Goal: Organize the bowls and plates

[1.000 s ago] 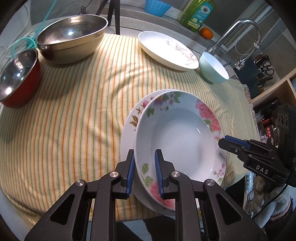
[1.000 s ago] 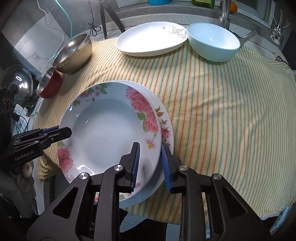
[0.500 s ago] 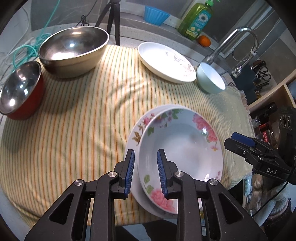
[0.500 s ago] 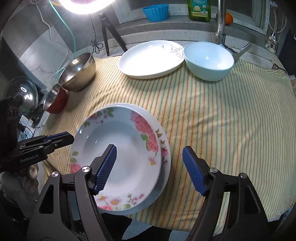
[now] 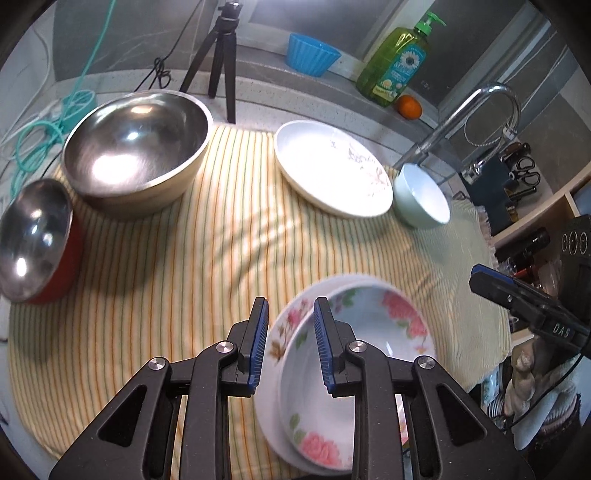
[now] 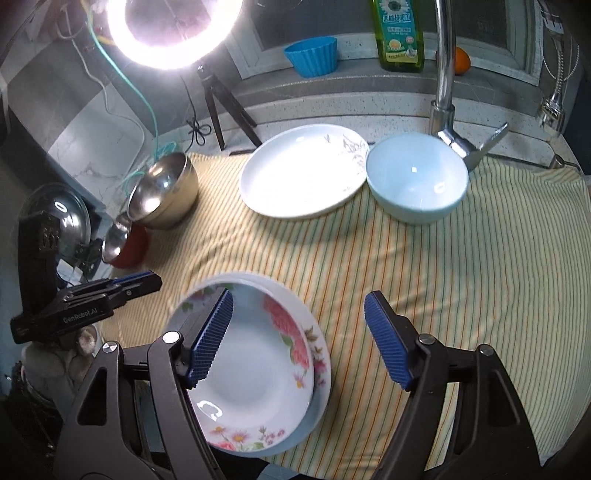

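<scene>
A deep floral plate (image 5: pixel 354 354) (image 6: pixel 255 369) lies in a second floral plate (image 5: pixel 275 336) (image 6: pixel 321 365) at the near edge of the striped cloth. My left gripper (image 5: pixel 290 343) hovers above the stack's left rim, its jaws narrowly apart and gripping nothing. My right gripper (image 6: pixel 299 295) hangs over the right rim, wide open and empty. At the back stand a white plate with a grey sprig (image 5: pixel 332 170) (image 6: pixel 303 177) and a pale blue bowl (image 5: pixel 421 195) (image 6: pixel 417 181). On the left are a large steel bowl (image 5: pixel 136 147) (image 6: pixel 162 192) and a small red-sided steel bowl (image 5: pixel 33 236) (image 6: pixel 123 243).
The striped cloth (image 5: pixel 184 258) covers the counter, bare between the dishes. Behind it are a tripod (image 5: pixel 218 55), a tap (image 6: pixel 443 74), a soap bottle (image 5: pixel 399 62), a blue cup (image 5: pixel 312 53) and an orange (image 5: pixel 409 107). A ring light (image 6: pixel 173 29) glares at top left.
Both grippers have let go of the floral plate's rim and pulled up and back. The right jaws went wide, the left only slightly. The plate now lies in the lower plate.
</scene>
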`<state>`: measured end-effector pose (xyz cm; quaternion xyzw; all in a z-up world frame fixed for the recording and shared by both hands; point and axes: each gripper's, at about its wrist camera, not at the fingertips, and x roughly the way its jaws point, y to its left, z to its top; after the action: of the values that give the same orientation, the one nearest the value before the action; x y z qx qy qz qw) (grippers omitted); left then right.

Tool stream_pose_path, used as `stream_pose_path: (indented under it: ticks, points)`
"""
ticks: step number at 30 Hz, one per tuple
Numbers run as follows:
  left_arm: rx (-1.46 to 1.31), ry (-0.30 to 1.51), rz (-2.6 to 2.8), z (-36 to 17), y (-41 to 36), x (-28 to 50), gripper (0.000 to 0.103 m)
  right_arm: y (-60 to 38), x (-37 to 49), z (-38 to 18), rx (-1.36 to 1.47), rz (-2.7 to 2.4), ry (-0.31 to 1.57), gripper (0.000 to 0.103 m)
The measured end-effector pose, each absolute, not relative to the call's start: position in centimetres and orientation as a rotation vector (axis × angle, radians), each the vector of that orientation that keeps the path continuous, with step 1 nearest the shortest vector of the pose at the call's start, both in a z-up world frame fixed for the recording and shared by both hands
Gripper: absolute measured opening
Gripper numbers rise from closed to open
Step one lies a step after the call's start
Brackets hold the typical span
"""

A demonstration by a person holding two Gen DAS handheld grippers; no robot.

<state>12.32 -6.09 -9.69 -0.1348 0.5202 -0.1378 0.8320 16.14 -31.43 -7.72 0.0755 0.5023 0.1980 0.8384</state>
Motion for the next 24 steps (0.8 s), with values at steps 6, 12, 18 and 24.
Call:
stream_pose_path:
  ticks: [6, 12, 18, 24]
  points:
    - [-0.318, 1.088, -0.293, -9.4, -6.3, 15.2, 0.023, -32.3, 19.7, -6.2, 0.237, 0.449, 1.039, 0.076]
    - [-0.375, 1.088, -0.292, -10.1, -7.0, 17.7, 0.023, -31.9, 23.9, -4.8, 0.229, 0.474, 1.007, 0.076]
    - [-0.436, 1.098, -0.277, -11.0, -7.6, 19.8, 0.023, -31.6, 28.7, -5.3, 0.234, 0.499, 1.034, 0.074]
    - [-0.500, 1.125, -0.257, -12.5, -8.0, 21.4, 0.023, -31.5, 34.4, -7.5, 0.237, 0.496, 1.121, 0.062]
